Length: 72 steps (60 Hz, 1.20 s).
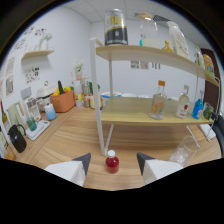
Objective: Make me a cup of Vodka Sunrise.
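Observation:
My gripper (pixel 113 161) is open, its two fingertips (pixel 84 161) spread wide. A small bottle of red liquid with a white cap (pixel 112 162) stands on the wooden table between them, with a gap at each side. Just ahead to the right stands a clear glass cup (pixel 184 149) on the table. A white two-tier shelf (pixel 150 117) rises beyond; on its lower board stand a clear bottle with an orange label (pixel 158 101), a clear bottle with a red label (pixel 183 106) and a blue bottle (pixel 198 108). On the top board a dark-labelled jar (pixel 116 28) stands beside clear vessels.
The shelf's white post (pixel 98 112) stands just behind the red bottle. Far left are an orange basket (pixel 62 101), several small bottles, a black kettle (pixel 17 138) and a white tray (pixel 37 129). White walls and a wall shelf lie behind.

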Motion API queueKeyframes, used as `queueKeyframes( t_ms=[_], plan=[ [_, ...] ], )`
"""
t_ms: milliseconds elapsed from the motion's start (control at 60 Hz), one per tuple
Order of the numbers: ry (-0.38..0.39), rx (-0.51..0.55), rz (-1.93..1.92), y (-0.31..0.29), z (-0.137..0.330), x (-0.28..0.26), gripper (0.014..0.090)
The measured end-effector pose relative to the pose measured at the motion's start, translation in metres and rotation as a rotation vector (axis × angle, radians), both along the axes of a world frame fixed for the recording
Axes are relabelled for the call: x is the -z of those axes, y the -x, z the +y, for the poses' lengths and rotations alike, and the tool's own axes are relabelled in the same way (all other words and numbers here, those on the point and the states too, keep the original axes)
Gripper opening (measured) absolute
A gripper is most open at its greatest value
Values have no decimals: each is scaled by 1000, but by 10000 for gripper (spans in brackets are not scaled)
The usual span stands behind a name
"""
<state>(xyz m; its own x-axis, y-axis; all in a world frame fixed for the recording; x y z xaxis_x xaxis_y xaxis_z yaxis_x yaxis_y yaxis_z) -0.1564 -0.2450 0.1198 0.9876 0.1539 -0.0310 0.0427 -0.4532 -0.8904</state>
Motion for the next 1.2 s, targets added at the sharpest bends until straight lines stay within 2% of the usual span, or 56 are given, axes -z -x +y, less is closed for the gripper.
queueKeyframes(
  t_ms=[233,333,500,633,800,1000,1200],
  plan=[
    [-89,36,30,-68,-42,-65,863],
    [-92,66,8,-109,-58,-66,860],
    [-44,142,-1,-176,-76,-56,863],
    [-95,187,20,-225,-75,-96,865],
    [-208,213,23,-280,-44,-177,859],
    [-318,241,9,-335,20,-254,856],
    [-330,267,17,-368,86,-274,857]
  ],
)
